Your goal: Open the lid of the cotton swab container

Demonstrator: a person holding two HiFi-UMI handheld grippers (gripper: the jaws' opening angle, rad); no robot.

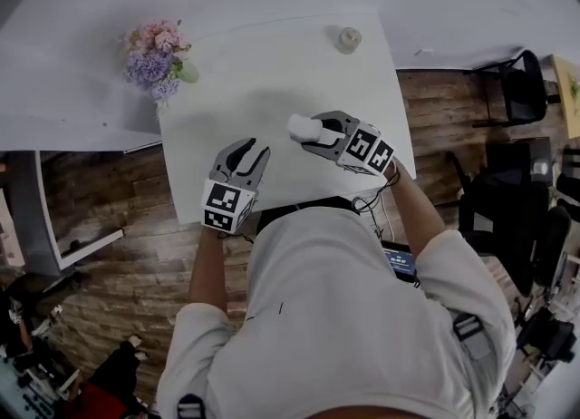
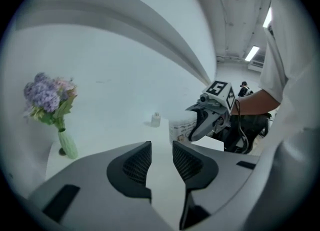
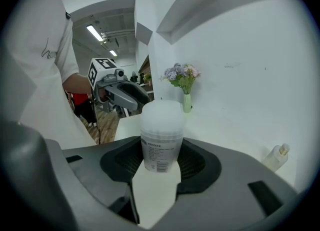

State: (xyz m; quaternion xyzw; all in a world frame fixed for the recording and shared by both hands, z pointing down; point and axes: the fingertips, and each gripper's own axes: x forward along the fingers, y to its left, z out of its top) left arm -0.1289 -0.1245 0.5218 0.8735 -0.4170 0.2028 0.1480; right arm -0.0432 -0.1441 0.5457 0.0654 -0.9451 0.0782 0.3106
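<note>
1. The right gripper (image 3: 160, 164) pinches the small white cylindrical plastic cotton swab container (image 3: 161, 140) low on its body. Its pads sit either side of the printed label, and the top is left free.
2. The container's frosted translucent lid (image 3: 161, 112) is still on. Gripping low keeps the jaws off it, so the other gripper can get at it.
3. In the head view the container hangs over the near right part of the white counter (image 1: 272, 73). It seems lifted clear and leans toward the left side, which I judge brings the lid within reach.
4. The left gripper (image 2: 161, 162) is empty. Its jaws stand a narrow gap apart, with only bare counter between them, and it waits near the container.
5. That gap looks narrower than the lid, so it probably needs widening before closing on it.
6. The purple and pink flowers (image 2: 47, 97) in a pale green vase (image 2: 67, 145) and a small white bottle (image 2: 156, 120) stand at the counter's far side, well apart from the work.
</note>
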